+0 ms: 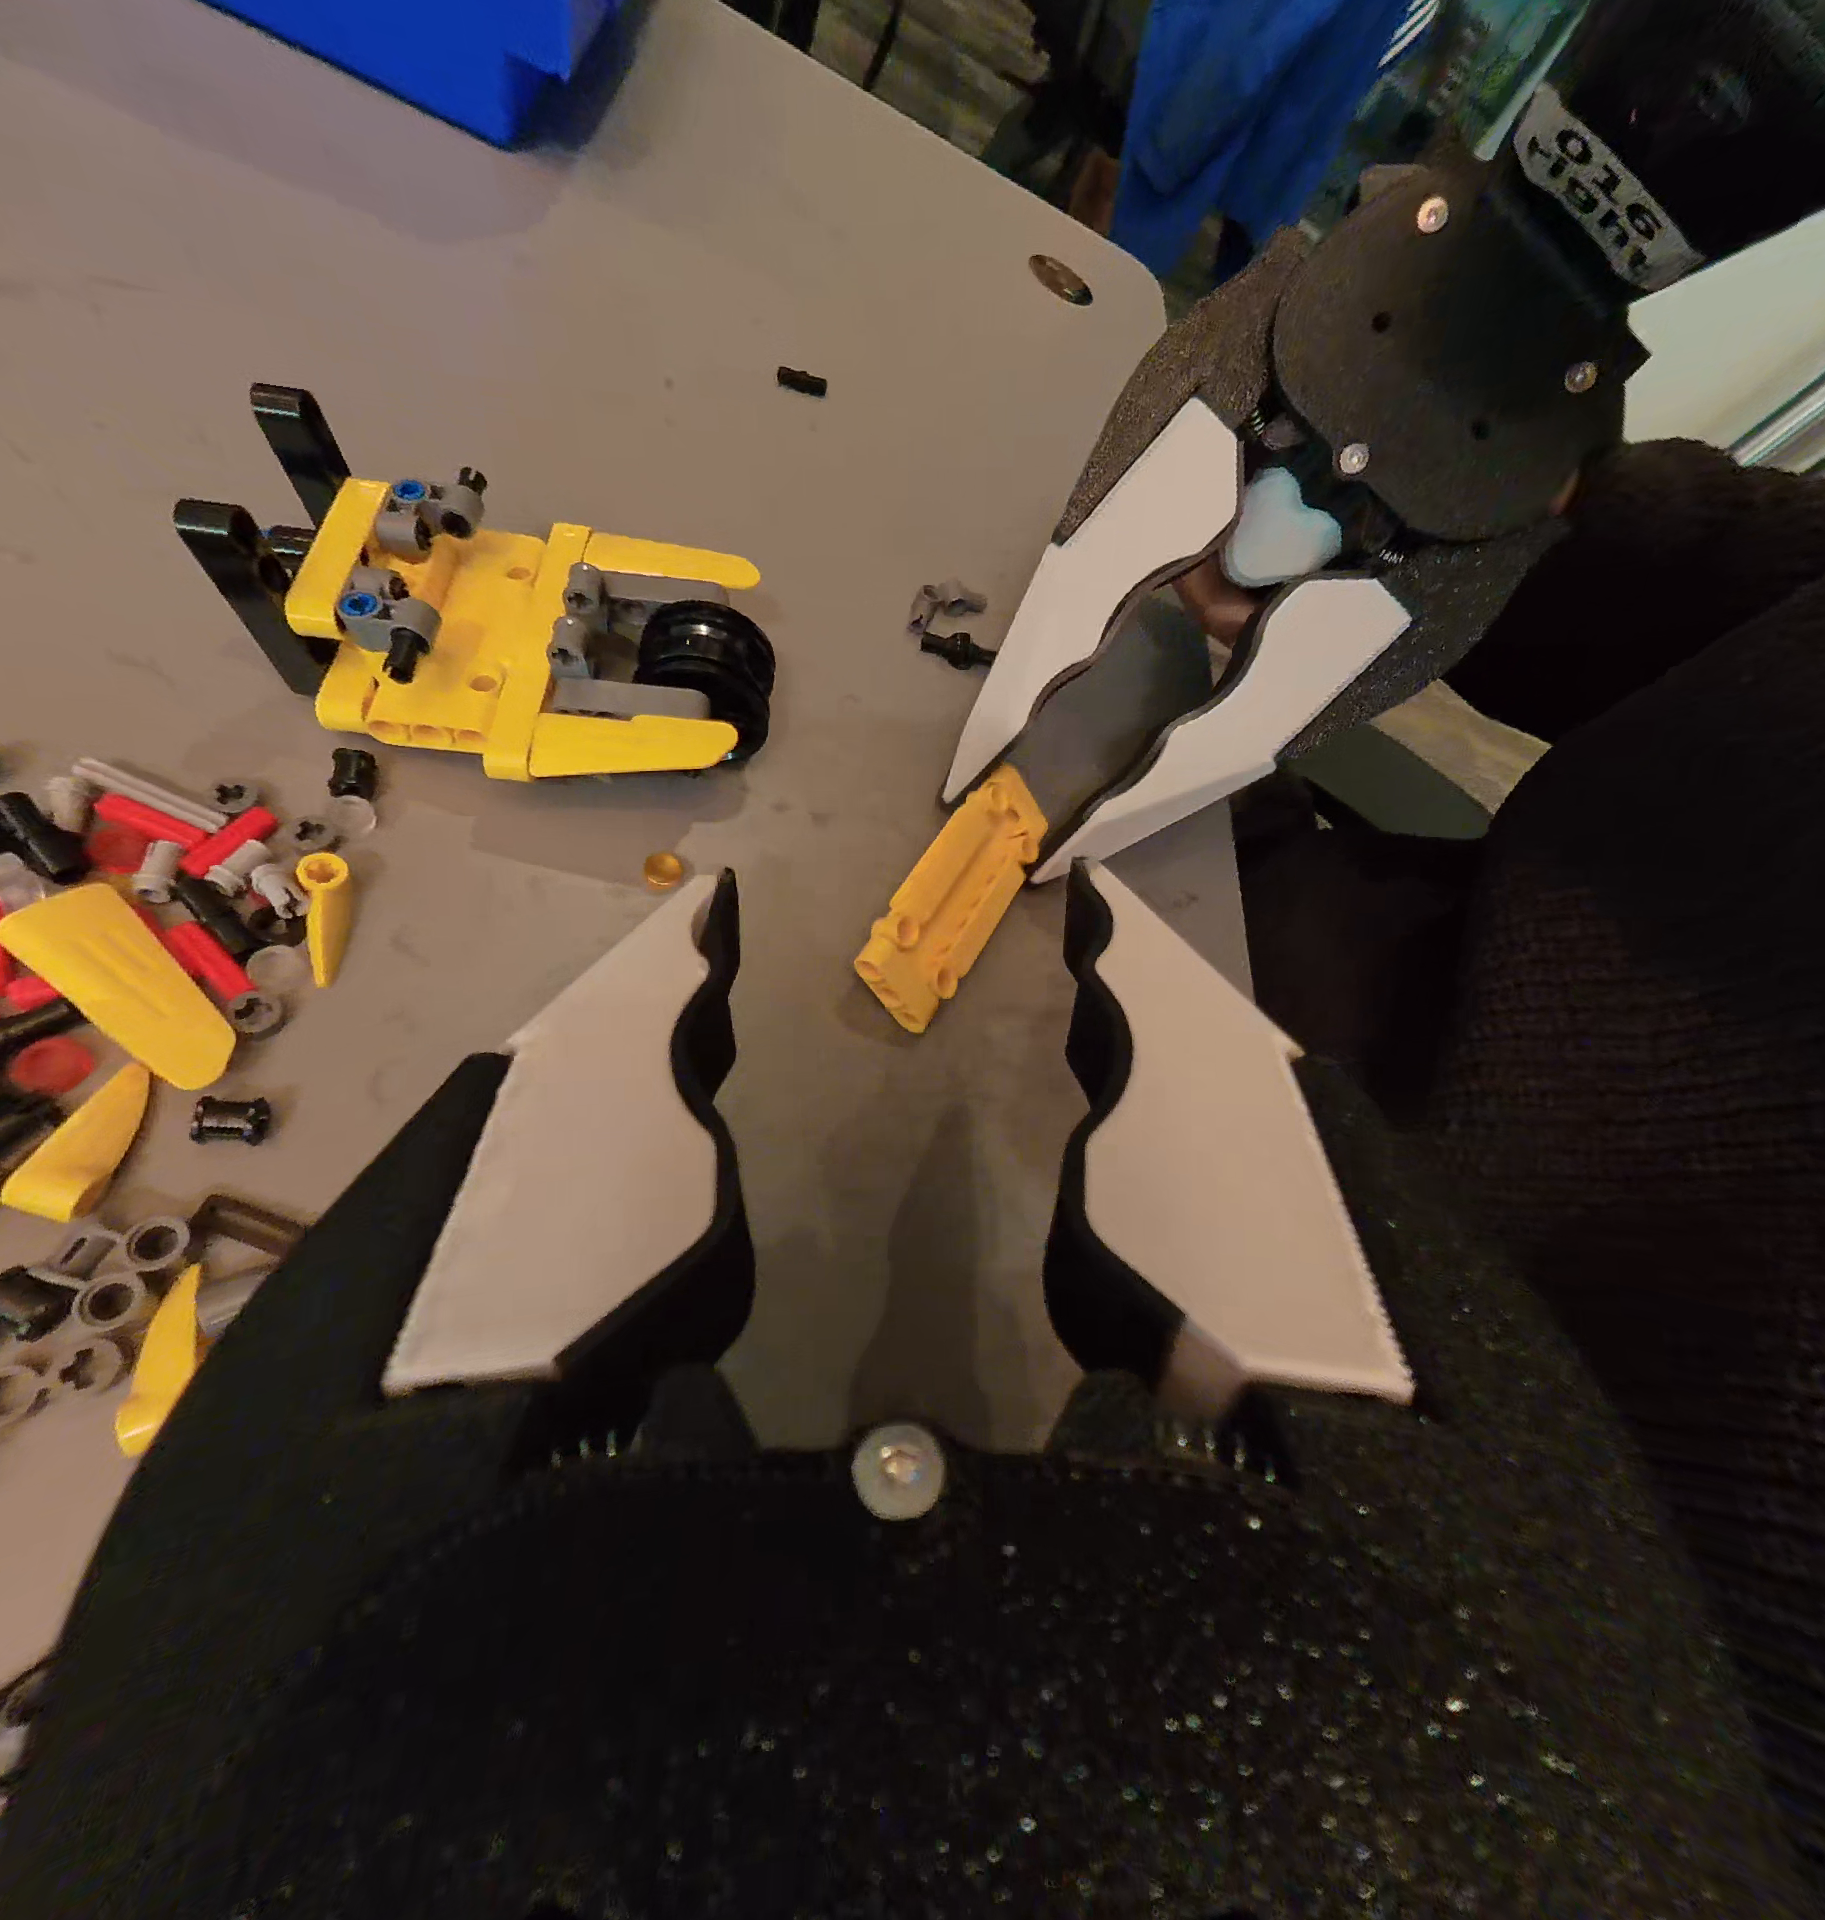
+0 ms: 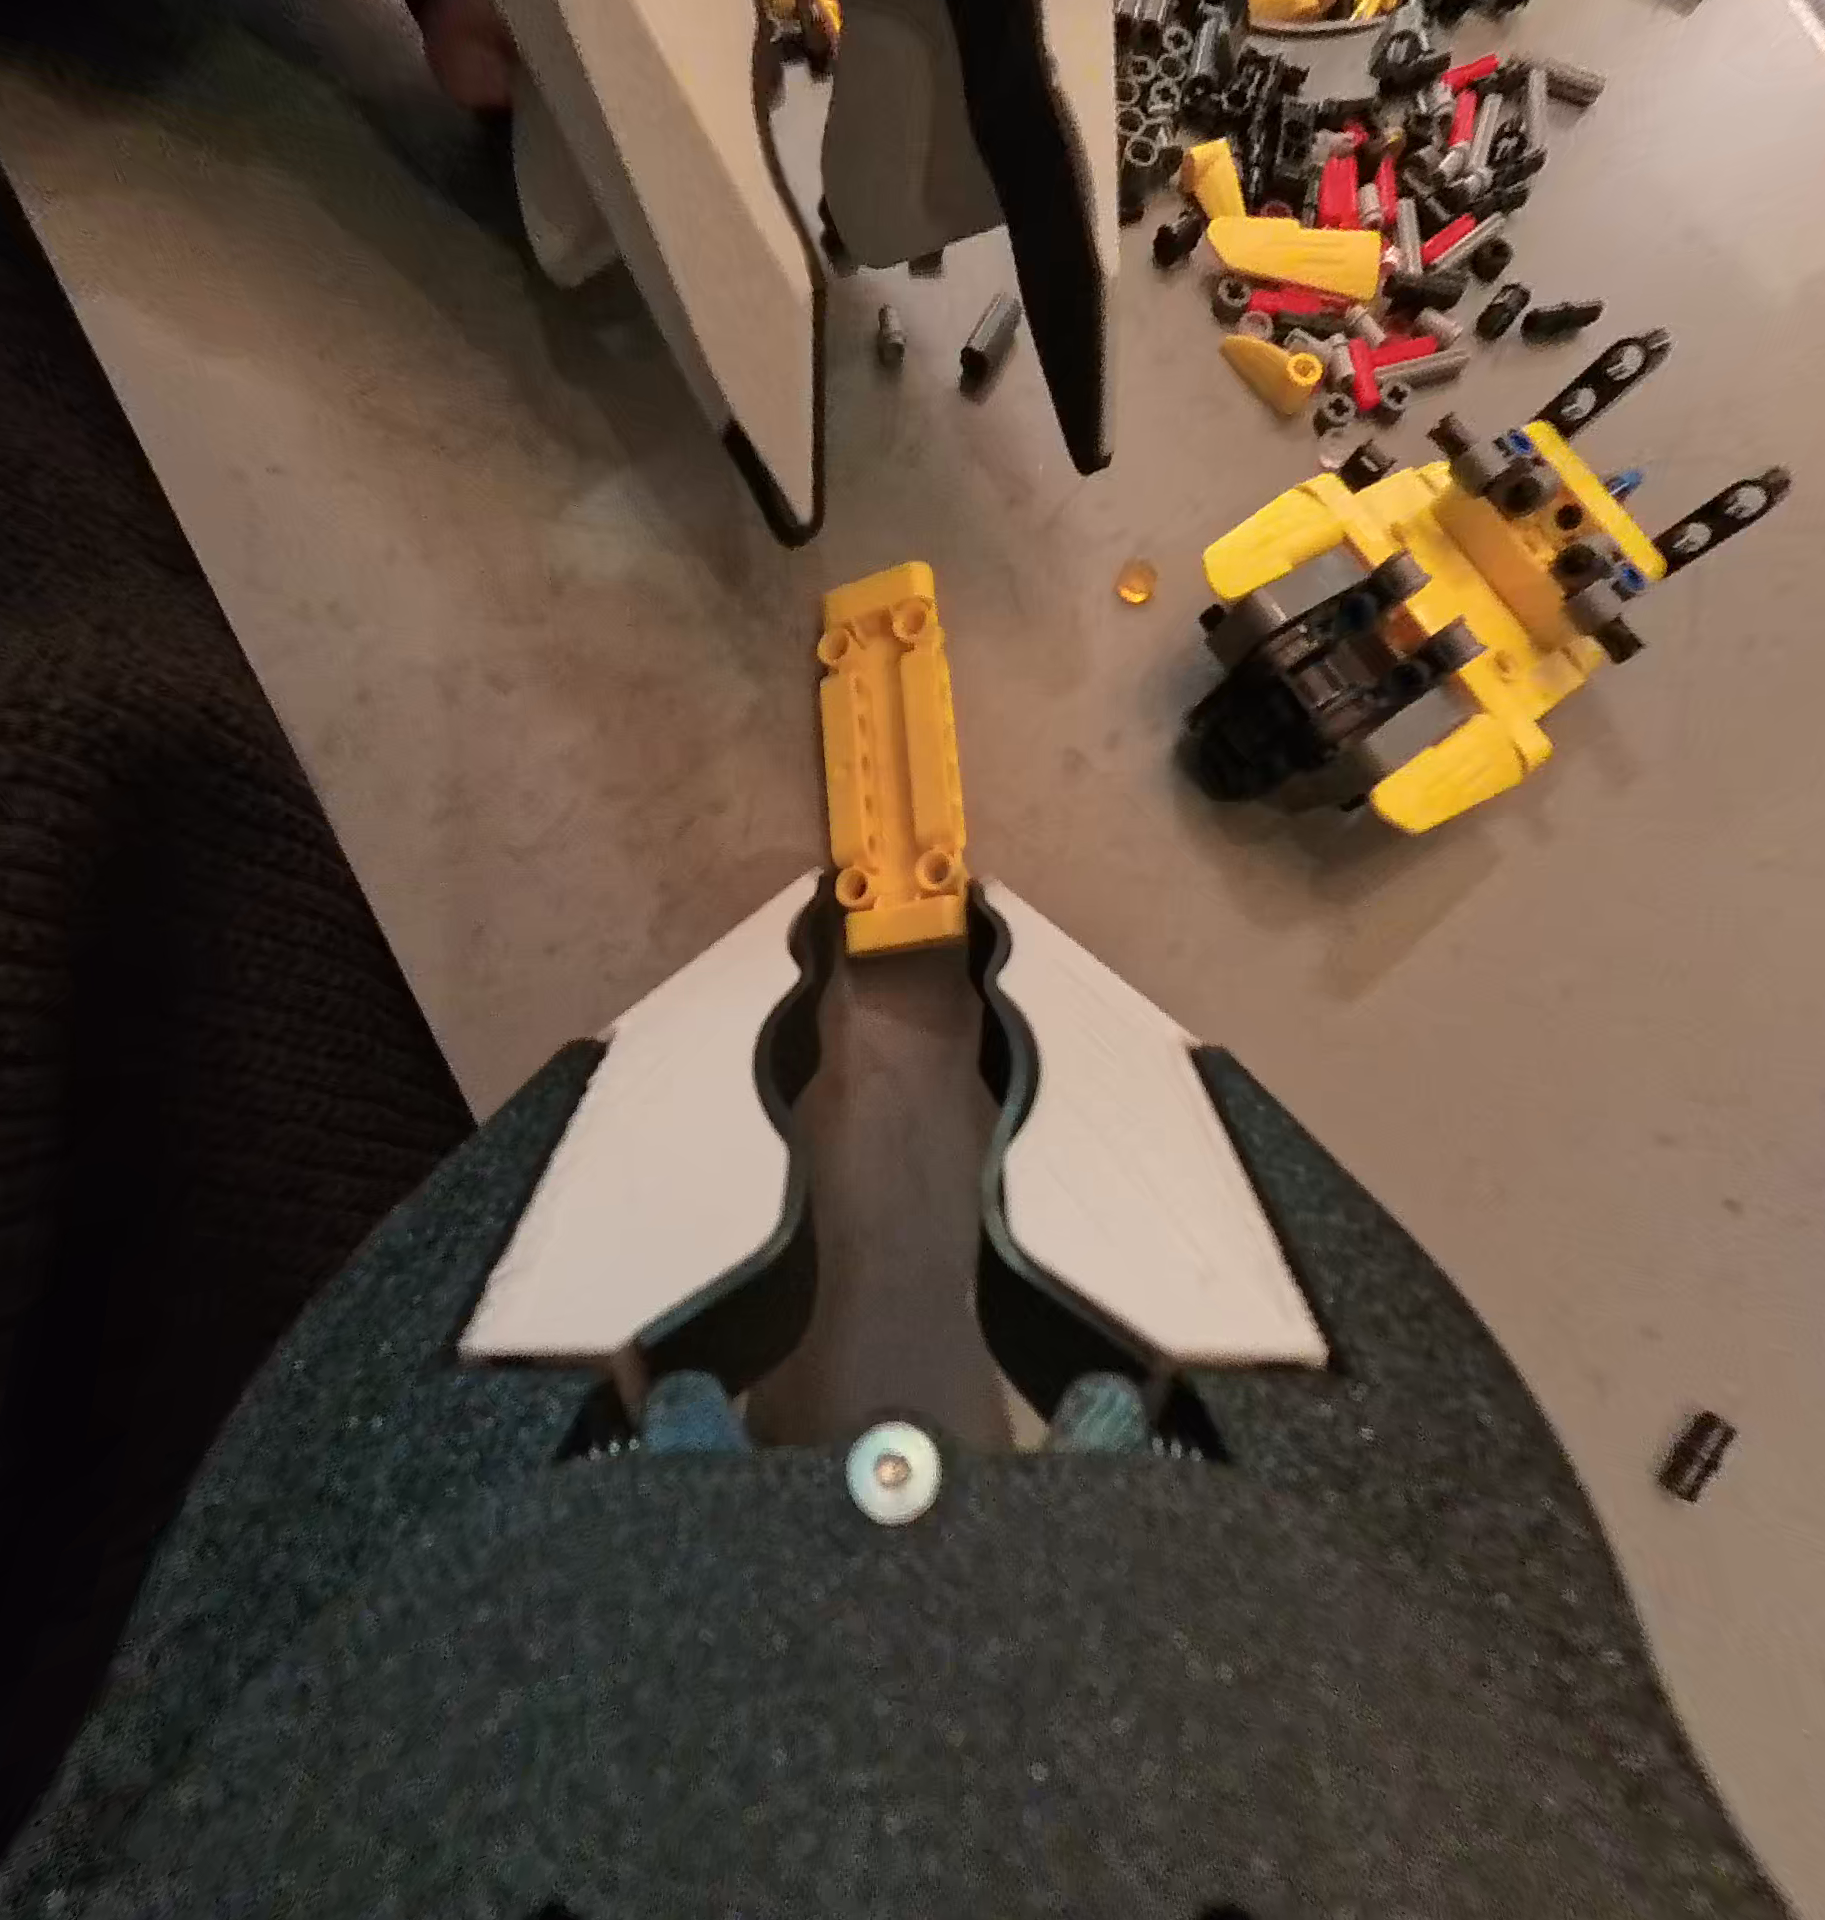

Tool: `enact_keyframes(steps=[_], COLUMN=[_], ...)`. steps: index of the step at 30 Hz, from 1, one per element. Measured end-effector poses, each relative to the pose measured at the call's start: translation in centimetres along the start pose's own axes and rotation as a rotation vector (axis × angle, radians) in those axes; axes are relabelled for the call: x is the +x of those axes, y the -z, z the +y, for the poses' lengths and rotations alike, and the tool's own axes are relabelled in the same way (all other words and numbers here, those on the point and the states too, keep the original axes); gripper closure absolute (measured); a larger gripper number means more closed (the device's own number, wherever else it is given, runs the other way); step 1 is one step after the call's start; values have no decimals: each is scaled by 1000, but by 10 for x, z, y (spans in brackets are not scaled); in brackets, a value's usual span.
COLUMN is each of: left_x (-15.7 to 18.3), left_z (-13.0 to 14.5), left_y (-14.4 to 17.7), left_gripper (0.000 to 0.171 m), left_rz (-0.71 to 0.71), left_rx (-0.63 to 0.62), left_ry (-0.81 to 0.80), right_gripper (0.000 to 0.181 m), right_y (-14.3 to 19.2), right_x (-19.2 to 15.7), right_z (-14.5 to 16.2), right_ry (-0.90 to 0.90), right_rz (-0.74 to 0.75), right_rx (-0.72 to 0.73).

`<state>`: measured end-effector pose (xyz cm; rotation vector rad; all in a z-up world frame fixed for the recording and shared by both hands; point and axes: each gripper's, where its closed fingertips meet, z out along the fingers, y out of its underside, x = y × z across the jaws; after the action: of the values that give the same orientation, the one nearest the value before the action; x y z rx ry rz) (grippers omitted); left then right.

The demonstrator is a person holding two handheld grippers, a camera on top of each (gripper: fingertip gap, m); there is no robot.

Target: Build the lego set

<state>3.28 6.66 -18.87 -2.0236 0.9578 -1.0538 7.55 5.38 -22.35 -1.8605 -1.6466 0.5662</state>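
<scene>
A yellow studless panel piece (image 2: 892, 753) lies flat on the grey table (image 2: 534, 665). My right gripper (image 2: 895, 902) is shut on its near end. In the left wrist view the same panel (image 1: 949, 899) sits just beyond my left gripper (image 1: 903, 883), which is open and empty, with its jaws wide apart above the table. The right gripper (image 1: 1001, 821) shows there coming in from the upper right. A partly built yellow, grey and black vehicle model (image 1: 492, 623) rests on the table to the left; it also shows in the right wrist view (image 2: 1448, 634).
A pile of loose red, black, grey and yellow pieces (image 1: 108, 987) lies at the left, and shows in the right wrist view (image 2: 1375, 208). A small orange round stud (image 1: 663, 869) and stray black pins (image 1: 802, 380) dot the table. A blue bin (image 1: 420, 52) stands at the back. The table edge (image 1: 1235, 935) runs along the right. About 6 cm separates my left fingertips from my right.
</scene>
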Motion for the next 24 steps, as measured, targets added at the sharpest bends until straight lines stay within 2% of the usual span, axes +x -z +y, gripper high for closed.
enact_keyframes(steps=[6,11,19,24], left_x=[1,0,-1,-1], left_z=[-1,-5,-10,-8], left_y=[0,3,6,3], left_gripper=[110,110,107,100], left_rz=[-17,-21,-25,-54], left_rx=[3,28,61,42], left_ry=[-30,-25,-34,-94], right_gripper=[156,147,147,146], right_y=[-1,4,45,57], right_x=[0,2,17,27], right_z=[0,-3,-34,-30], right_ry=[-10,-37,-202,-281], right_rz=[2,10,-24,-2], right_rx=[-1,41,346,435])
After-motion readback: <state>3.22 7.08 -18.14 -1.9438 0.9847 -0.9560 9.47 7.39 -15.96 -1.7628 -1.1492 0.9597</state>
